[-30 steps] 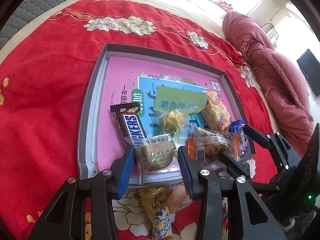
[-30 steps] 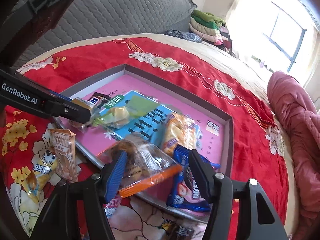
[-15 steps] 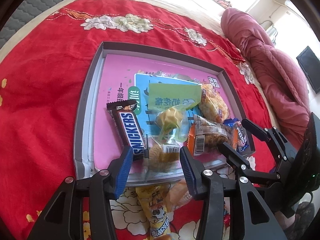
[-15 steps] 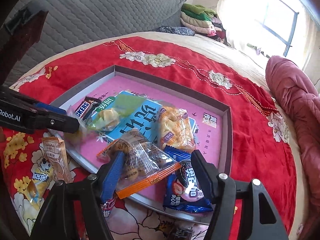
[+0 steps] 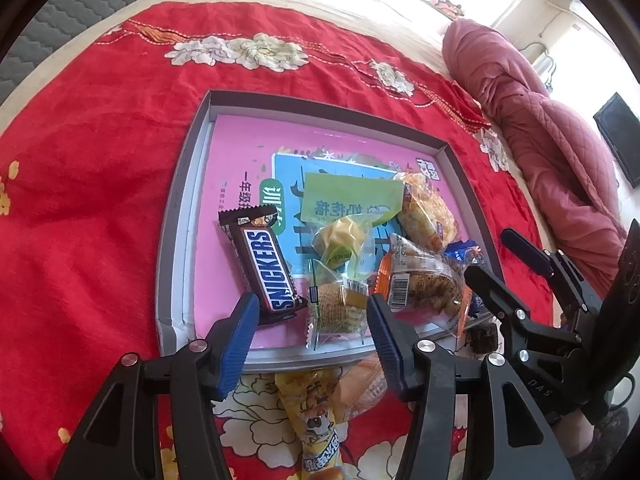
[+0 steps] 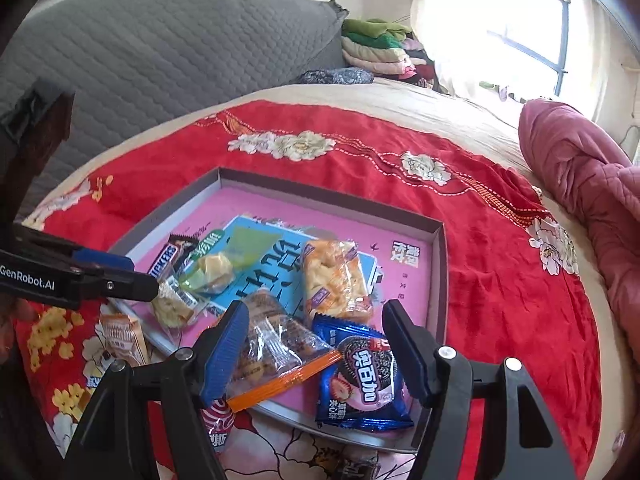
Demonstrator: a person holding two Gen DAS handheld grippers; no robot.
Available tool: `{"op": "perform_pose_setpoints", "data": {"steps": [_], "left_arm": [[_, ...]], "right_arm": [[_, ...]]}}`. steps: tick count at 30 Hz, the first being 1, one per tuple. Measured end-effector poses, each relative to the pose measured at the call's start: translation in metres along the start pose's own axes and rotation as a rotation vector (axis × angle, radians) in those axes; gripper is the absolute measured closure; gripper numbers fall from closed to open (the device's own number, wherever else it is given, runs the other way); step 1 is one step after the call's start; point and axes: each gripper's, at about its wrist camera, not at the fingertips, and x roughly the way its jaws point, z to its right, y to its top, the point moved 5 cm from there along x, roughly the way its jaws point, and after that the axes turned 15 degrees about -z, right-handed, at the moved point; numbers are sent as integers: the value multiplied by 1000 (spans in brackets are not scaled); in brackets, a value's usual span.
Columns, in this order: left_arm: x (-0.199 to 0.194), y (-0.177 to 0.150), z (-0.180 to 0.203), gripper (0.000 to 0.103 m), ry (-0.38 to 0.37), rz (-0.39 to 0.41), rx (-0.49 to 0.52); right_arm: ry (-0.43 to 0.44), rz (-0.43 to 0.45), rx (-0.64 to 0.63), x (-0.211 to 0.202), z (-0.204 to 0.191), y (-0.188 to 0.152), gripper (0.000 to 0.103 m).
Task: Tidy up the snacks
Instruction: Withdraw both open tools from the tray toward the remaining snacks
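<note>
Snacks lie in a shallow grey tray (image 5: 170, 240) with a pink printed sheet on its floor, on a red flowered bedspread (image 5: 100, 120). Left gripper (image 5: 310, 320) has just been opening, jaws apart; a clear-wrapped round cookie (image 5: 338, 312) lies between them on the tray's near edge, pads not pressing it. Snickers bar (image 5: 264, 264) sits just past the left jaw tip, a green-topped pastry bag (image 5: 344, 236) beyond the cookie. Below the jaws, outside the tray, a yellow cartoon packet (image 5: 316, 420) lies on the bedspread. Right gripper (image 6: 316, 344) also has jaws apart, after opening a little; between them lie an orange-edged clear bag of biscuits (image 6: 276, 352) by the left pad and a blue cookie pack (image 6: 360, 380) nearer the right pad, neither squeezed. A clear pack of golden pastry (image 6: 332, 280) lies just beyond these jaw tips. Both grippers hang over the tray's near rim.
</note>
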Motion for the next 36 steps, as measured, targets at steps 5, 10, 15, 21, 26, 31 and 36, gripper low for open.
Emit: {"op": "perform_pose_setpoints", "data": {"steps": [5,10,15,21,26,31,36], "left_arm": [[-5,1,1,45,4,10,-1],[-9,1,1,42,7,17,-2],[-16,1,3,40,6,25,-2],[-24,1,4,40,8,37,-4],[-29,0,4,40,7,43,-7],[-35,-2,7,40,7,51,-2],[-40,-3,7,40,4,55,-4]], "right_arm": [[11,26,34,-7,7,2,29],[36,32,66,-9,13,3,28],[47,41,88,-11,17,4,25],[60,67,116,-19,24,5,23],[65,82,134,-25,29,6,23],[63,90,143,-29,32,7,23],[57,98,144,-32,33,7,23]]}}
